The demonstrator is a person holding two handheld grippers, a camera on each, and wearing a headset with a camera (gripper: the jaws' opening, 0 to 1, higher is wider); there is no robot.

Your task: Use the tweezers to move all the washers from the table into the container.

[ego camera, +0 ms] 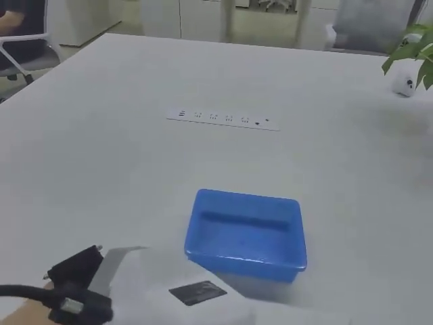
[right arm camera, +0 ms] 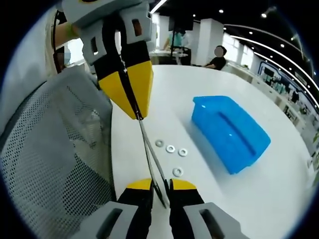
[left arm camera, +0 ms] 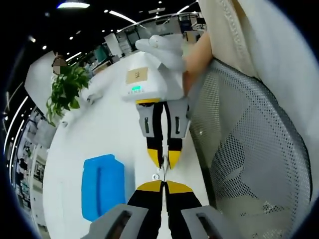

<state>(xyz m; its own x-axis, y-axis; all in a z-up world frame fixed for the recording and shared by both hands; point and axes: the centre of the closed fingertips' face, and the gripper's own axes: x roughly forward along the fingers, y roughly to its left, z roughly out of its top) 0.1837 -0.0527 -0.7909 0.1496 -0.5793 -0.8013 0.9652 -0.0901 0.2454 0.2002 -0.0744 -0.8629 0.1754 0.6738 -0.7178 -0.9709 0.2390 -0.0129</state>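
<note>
Thin metal tweezers (right arm camera: 151, 158) stretch between the two grippers, which face each other tip to tip at the table's near edge. My right gripper (right arm camera: 162, 189) is shut on one end and my left gripper (right arm camera: 135, 113) on the other. From the left gripper view, my left gripper (left arm camera: 163, 185) meets the right gripper (left arm camera: 163, 160) with the tweezers (left arm camera: 159, 175) between them. Several washers (right arm camera: 171, 148) lie on the white table beside the tweezers. The blue container (right arm camera: 232, 132) (left arm camera: 102, 186) (ego camera: 247, 200) stands open just beyond them. A gripper's white housing (ego camera: 155, 284) shows at the head view's bottom left.
A grey mesh chair (right arm camera: 50, 149) (left arm camera: 249, 149) sits close against the near table edge. A socket strip (ego camera: 223, 118) is set in the table's middle, a plant (ego camera: 414, 47) and a small white object (ego camera: 404, 82) at far right. A person (right arm camera: 218, 59) sits far off.
</note>
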